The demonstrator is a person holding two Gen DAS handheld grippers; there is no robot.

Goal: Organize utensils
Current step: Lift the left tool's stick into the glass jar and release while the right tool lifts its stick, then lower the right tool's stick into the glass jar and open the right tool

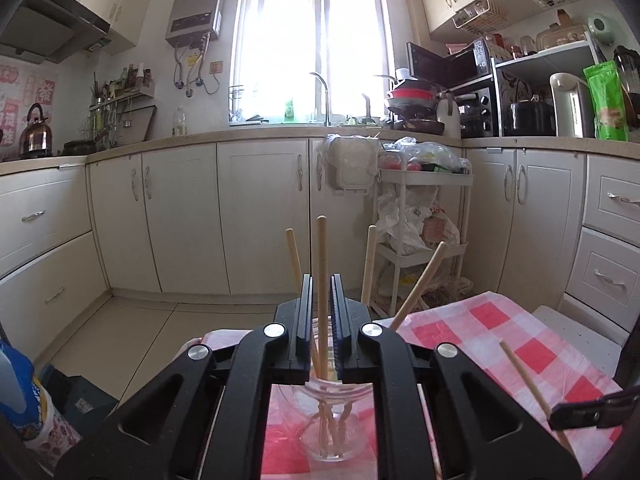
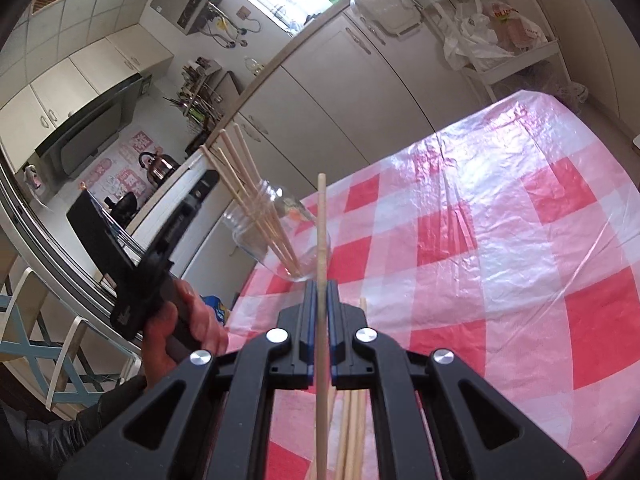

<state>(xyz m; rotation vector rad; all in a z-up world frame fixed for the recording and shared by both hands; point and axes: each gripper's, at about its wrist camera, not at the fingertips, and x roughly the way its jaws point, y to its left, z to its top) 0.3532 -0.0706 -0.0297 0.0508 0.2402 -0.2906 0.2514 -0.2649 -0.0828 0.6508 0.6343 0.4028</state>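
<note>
Gripping one chopstick (image 2: 321, 240) between its closed pads, the right tool (image 2: 320, 292) holds the stick pointing forward, its far end reaching toward the glass jar (image 2: 280, 236). Under and just behind that tool a small bundle of loose chopsticks (image 2: 354, 432) lies on the checked worktop (image 2: 500, 240); these are yet to be sorted. Count uncertain, since the tool's body hides most of them.

Next out, the left tool (image 1: 322, 304) sits directly over the jar's (image 1: 332, 420) mouth. One upright chopstick (image 1: 322, 248) stands in the narrow gap between its pads, lower end down inside the glass. Whether the pads press it or have let go is hard to read from either view; a sliver of daylight shows on both sides, so probably released or nearly so. A hand (image 2: 176, 332) grips that tool's handle at the worktop's left edge.

Farther on, the jar stands on the worktop with several chopsticks already in it, fanning out above the rim (image 1: 420, 284).

Judgement on progress: partway through, perhaps around the middle. Done: a handful of sticks in the jar, one more being delivered by the left. Left to do: the right tool's stick, then the bundle on the cloth. No other utensil types visible on the worktop.
</note>
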